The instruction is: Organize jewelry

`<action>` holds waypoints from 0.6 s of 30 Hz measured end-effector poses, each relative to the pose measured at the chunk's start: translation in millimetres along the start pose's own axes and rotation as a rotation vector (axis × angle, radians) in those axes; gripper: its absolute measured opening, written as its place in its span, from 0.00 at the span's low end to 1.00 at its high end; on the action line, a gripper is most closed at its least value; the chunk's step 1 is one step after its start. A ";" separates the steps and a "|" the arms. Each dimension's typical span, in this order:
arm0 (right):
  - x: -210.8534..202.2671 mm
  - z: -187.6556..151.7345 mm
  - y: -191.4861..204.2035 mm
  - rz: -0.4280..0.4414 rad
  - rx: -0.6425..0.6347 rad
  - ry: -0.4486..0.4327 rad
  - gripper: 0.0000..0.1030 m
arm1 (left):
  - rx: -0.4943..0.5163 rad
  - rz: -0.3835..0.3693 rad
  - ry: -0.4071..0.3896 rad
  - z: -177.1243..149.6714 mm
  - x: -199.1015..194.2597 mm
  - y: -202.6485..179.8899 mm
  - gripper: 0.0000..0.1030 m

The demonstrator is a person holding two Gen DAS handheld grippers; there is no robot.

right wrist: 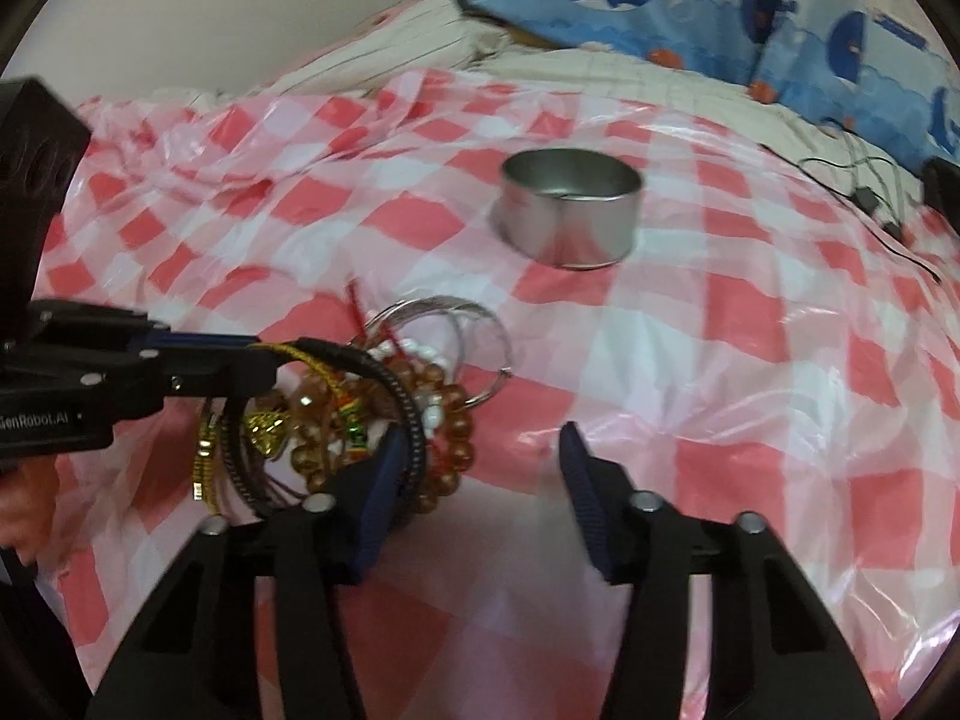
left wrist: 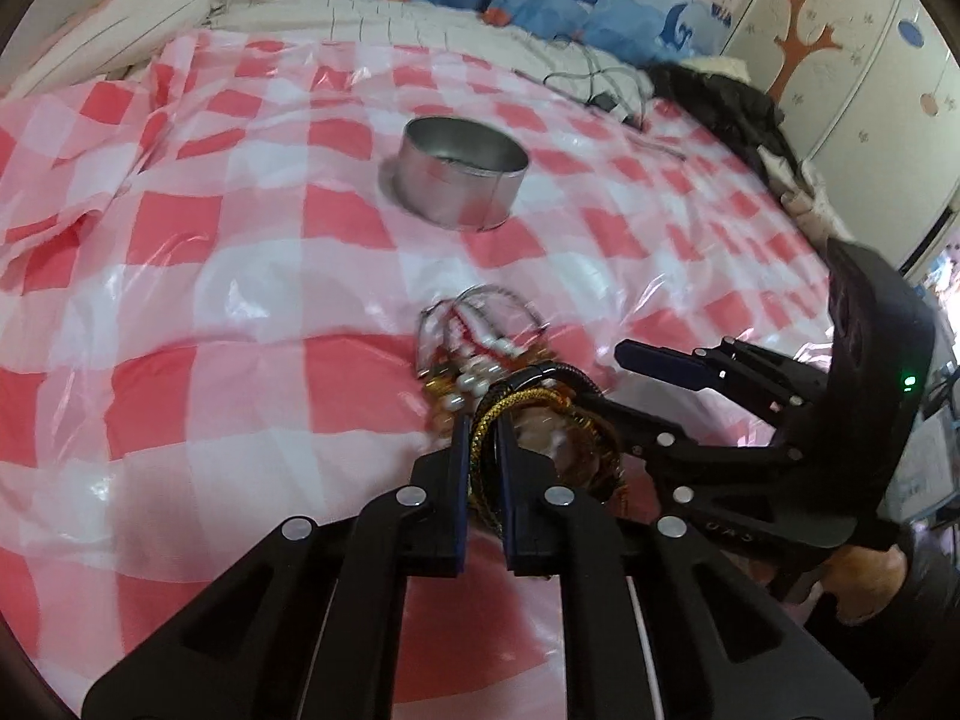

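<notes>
A tangled pile of bracelets (left wrist: 510,384) lies on the red-and-white checked plastic sheet (left wrist: 240,228): pearl beads, amber beads, silver rings, gold and black cords. My left gripper (left wrist: 483,438) is shut on a gold and black cord bracelet (left wrist: 480,438) of the pile. My right gripper (right wrist: 480,456) is open, its left finger (right wrist: 384,480) against the pile (right wrist: 372,414), its right finger on bare sheet. A round silver tin (left wrist: 462,177), open on top, stands farther back; it also shows in the right wrist view (right wrist: 570,216).
The sheet (right wrist: 720,360) covers a bed. A blue whale-print pillow (right wrist: 690,6) and beige bedding (left wrist: 300,18) lie behind it. Black cables (right wrist: 864,192) trail at the far right. A cupboard with a tree sticker (left wrist: 840,60) stands to the right.
</notes>
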State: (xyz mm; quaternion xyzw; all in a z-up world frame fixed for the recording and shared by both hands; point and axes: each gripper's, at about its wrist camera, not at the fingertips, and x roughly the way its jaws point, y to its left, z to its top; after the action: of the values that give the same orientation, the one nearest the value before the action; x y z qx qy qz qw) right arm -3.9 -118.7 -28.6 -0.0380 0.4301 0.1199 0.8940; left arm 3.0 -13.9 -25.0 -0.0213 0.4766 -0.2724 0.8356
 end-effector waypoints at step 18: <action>-11.2 -4.9 -11.5 -0.016 0.035 -0.017 0.10 | 0.015 -0.017 -0.033 5.7 7.9 -6.6 0.42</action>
State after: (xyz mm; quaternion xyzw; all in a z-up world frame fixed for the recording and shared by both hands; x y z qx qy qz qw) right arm -11.5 -132.8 -23.4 -0.0246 0.4243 0.1052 0.8991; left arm 7.8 -24.6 -26.2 -0.0234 0.4603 -0.2827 0.8412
